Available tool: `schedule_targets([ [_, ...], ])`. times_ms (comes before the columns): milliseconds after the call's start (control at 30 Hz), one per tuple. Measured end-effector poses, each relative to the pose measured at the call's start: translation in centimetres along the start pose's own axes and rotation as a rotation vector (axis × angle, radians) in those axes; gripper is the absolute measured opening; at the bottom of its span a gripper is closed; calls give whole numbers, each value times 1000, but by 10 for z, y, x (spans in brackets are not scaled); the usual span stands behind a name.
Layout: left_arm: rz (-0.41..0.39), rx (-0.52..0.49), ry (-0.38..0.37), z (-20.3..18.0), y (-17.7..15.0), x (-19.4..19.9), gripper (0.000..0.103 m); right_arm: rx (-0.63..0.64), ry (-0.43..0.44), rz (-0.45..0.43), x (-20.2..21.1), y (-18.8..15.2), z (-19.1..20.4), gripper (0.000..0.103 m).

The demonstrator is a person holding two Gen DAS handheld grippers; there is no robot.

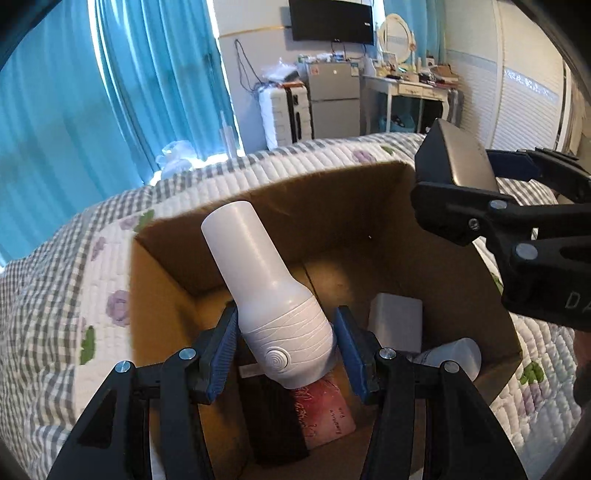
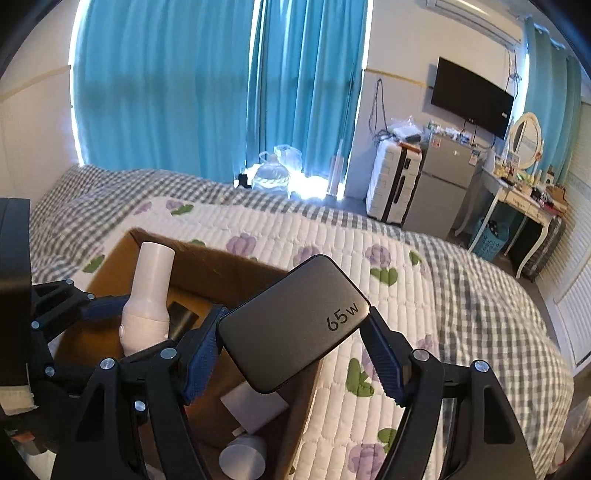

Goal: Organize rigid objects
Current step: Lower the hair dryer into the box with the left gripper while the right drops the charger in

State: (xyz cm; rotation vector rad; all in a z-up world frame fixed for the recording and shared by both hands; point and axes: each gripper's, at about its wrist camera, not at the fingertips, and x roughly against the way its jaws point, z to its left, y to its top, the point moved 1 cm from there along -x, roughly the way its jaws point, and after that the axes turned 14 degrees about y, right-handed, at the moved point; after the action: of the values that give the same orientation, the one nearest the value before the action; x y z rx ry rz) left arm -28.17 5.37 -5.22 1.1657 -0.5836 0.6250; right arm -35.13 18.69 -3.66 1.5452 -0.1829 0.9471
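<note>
Left wrist view: your left tongs pinch the white bottle, lower centre, over the cardboard box on the bed.
Right wrist view: your right tongs pinch the grey charger, centre.
Progress: several items boxed; both held items remain.

Your left wrist camera sat close above the box, looking down into it and across the bed toward the far wall with the TV. Your right wrist camera hung just right of the box, aimed over the bed at the curtains. Both views shared the box, bed, curtains and TV.
</note>
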Motion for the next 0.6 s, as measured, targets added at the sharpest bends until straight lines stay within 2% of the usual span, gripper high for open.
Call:
schedule_targets([
  [100, 11, -26, -4, -5, -3, -3, 57, -11, 11, 12, -4, -7, -5, 73],
  [200, 13, -23, 32, -4, -3, 0, 70, -13, 8, 15, -2, -9, -9, 73],
  [267, 9, -7, 24, 0, -3, 6, 73, -17, 10, 13, 2, -10, -8, 73],
  [467, -29, 66, 18, 21, -1, 36, 73, -6, 9, 8, 15, -11, 5, 73],
  [600, -41, 117, 62, 43, 0, 51, 73, 5, 24, 26, 12, -9, 12, 73],
])
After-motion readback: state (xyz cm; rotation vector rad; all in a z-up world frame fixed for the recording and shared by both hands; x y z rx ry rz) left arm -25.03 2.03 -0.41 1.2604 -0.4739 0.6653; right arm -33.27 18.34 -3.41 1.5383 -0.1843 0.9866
